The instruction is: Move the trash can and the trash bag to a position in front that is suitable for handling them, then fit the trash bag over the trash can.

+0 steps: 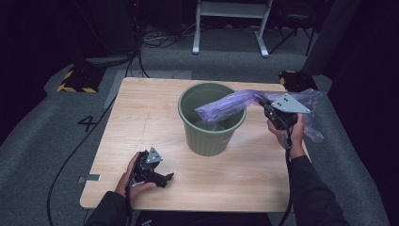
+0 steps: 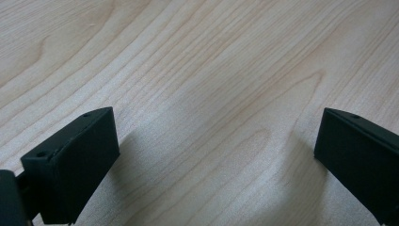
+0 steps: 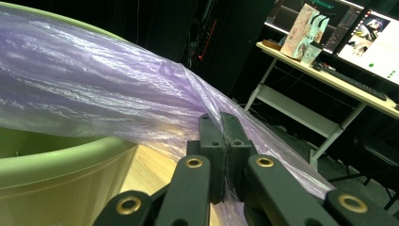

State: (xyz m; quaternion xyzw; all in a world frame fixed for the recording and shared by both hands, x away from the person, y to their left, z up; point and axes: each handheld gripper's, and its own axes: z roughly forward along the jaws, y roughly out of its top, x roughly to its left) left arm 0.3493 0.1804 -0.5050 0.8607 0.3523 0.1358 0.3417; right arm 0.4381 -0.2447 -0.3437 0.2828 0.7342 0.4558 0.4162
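The right gripper [image 1: 267, 107], right of centre in the high view, has its jaws pressed together on a thin, crinkled, translucent purple plastic bag [image 1: 230, 104]; in the right gripper view the two black jaws meet at lower centre with the bag [image 3: 94, 103] pinched between them. From that grip the bag stretches leftward across the rim of the round olive-green plastic bin [image 1: 211, 136] at the middle of the frame, its far end lying over the bin's opening, while loose film trails right of the gripper past the table's right edge.

The left gripper [image 1: 162, 178], at lower left of the high view, rests on the light wooden table [image 1: 141, 117]; its jaws stand wide apart over bare wood [image 2: 207, 94], holding nothing. Open tabletop lies between it and the bin.
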